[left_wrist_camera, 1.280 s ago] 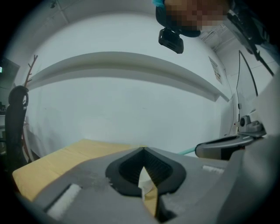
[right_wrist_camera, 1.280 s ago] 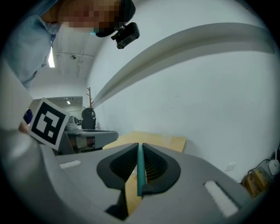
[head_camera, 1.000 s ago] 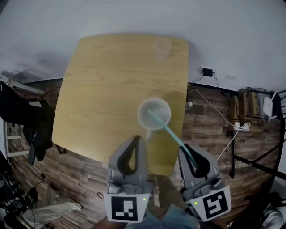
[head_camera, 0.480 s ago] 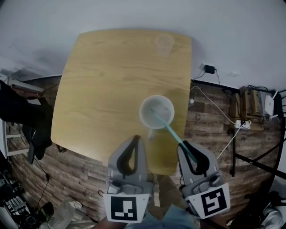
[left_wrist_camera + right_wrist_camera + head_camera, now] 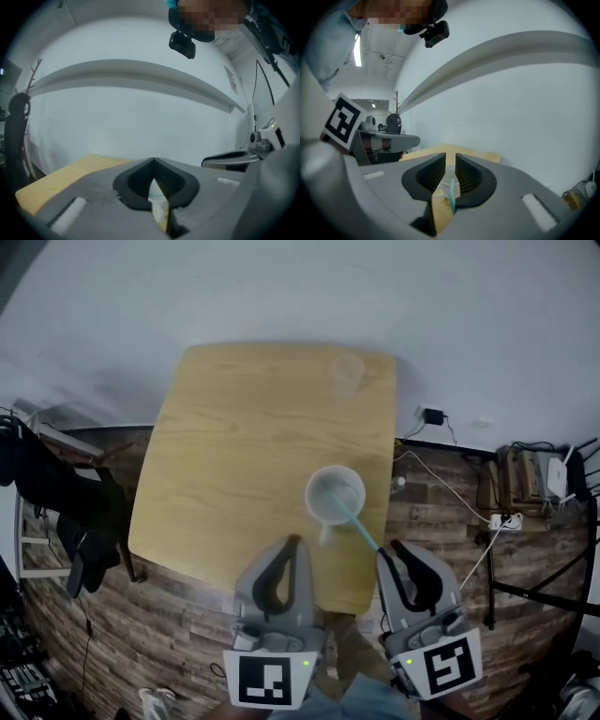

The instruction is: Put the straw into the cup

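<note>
A white cup stands near the right front of the wooden table. The teal straw leans in it, with its upper end sticking out over the rim toward my right gripper. That gripper sits just behind the straw's free end with its jaws a little apart. In the right gripper view the straw and cup show through the gap of the right gripper, and nothing is pinched. My left gripper hangs beside it, shut and empty. The cup peeks below the tips of the left gripper.
A second clear cup stands at the table's far right corner. Cables and a power strip lie on the wooden floor to the right. A dark chair stands left of the table. A white wall lies beyond.
The right gripper has let go of the straw and pulled back a little. The straw now rests in the cup on its own. The left gripper has stayed shut.
</note>
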{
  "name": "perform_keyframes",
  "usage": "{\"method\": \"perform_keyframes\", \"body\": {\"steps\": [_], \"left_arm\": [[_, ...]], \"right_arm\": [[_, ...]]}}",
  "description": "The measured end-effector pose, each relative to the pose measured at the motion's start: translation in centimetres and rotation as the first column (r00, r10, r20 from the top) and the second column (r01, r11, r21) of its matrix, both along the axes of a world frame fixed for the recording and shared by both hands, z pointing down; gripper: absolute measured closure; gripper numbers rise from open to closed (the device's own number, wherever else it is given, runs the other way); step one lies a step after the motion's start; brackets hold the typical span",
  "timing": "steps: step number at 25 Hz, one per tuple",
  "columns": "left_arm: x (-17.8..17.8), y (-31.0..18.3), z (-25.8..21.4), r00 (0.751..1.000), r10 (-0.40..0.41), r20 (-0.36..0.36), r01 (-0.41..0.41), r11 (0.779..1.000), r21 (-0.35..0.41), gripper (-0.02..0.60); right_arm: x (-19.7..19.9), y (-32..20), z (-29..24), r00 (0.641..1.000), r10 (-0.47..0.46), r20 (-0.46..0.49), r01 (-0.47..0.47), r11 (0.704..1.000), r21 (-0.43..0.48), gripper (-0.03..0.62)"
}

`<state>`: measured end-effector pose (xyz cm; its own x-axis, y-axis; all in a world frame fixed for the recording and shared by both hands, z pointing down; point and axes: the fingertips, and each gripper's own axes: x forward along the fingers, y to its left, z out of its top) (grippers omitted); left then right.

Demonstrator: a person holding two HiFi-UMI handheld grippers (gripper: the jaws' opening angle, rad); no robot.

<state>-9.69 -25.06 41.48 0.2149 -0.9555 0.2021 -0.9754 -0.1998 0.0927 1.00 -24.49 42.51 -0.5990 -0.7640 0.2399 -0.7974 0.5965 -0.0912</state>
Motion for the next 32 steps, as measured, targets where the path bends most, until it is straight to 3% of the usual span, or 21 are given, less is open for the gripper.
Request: {"method": "perform_keyframes", "body": {"steps": [8, 17, 22, 32], "left_arm": [[1.7, 0.5, -8.2, 0.999, 0.049, 0.006, -0.049, 0.988, 0.149, 0.565], [3.0, 0.2, -16.6, 0.996, 0.083, 0.027, -0.087, 0.937, 0.339, 0.565], [3.7, 0.2, -18.6, 0.994, 0.102, 0.039, -0.109, 0.918, 0.382, 0.565], [4.6, -0.2, -19.8, 0.992, 0.121, 0.044, -0.129, 0.903, 0.410, 0.565]], "right_arm": [[-0.2, 0.7, -9.1, 0.998, -0.006, 0.060, -0.003, 0.988, 0.155, 0.523], [-0.7, 0.0, -17.9, 0.997, 0.024, 0.074, -0.049, 0.935, 0.350, 0.586], [-0.6, -0.3, -20.4, 0.996, 0.031, 0.079, -0.060, 0.911, 0.407, 0.587], [-0.5, -0.9, -21.6, 0.998, 0.030, 0.063, -0.055, 0.893, 0.447, 0.588]]}}
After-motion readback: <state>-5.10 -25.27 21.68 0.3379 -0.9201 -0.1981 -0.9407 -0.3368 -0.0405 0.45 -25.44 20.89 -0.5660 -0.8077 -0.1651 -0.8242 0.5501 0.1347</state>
